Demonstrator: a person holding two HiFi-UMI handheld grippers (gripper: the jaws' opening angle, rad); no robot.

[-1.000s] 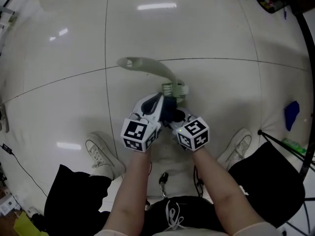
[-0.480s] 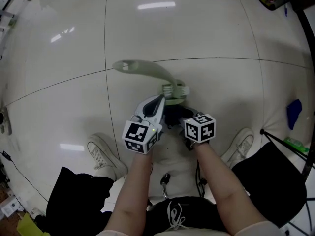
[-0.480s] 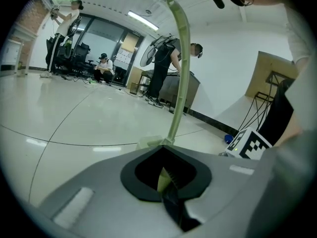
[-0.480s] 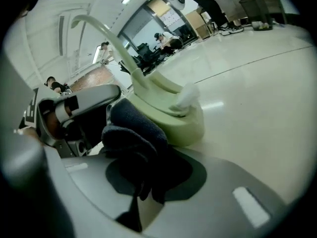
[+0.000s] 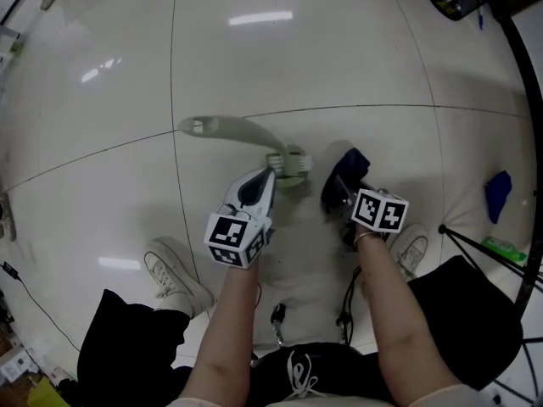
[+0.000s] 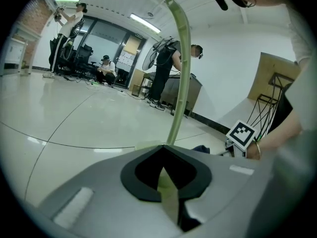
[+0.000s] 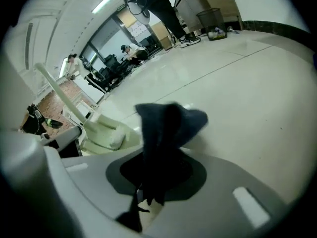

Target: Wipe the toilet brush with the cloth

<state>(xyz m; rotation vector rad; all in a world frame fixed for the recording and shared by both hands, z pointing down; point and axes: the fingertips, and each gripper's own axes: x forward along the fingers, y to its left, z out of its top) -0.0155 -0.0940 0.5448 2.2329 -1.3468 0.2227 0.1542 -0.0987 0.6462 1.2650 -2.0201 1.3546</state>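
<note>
The pale green toilet brush (image 5: 242,132) rests on the tiled floor, its head (image 5: 288,166) toward me and its long handle reaching up-left. My left gripper (image 5: 268,175) is shut on the handle just behind the head; in the left gripper view the handle (image 6: 178,68) rises from between the jaws. To the right of the brush head, my right gripper (image 5: 341,192) is shut on a dark blue cloth (image 5: 349,168), held apart from the brush. The right gripper view has the cloth (image 7: 166,125) bunched in its jaws and the brush head (image 7: 104,132) at the left.
My white shoes (image 5: 174,271) (image 5: 412,246) stand on either side of the grippers. A second blue cloth (image 5: 498,195) lies at the right, near a green item (image 5: 507,248) and black stand legs (image 5: 479,242). People and equipment fill the far background (image 6: 163,68).
My right gripper has carried the cloth to the right, off the brush head. The left gripper and the brush have shifted slightly left.
</note>
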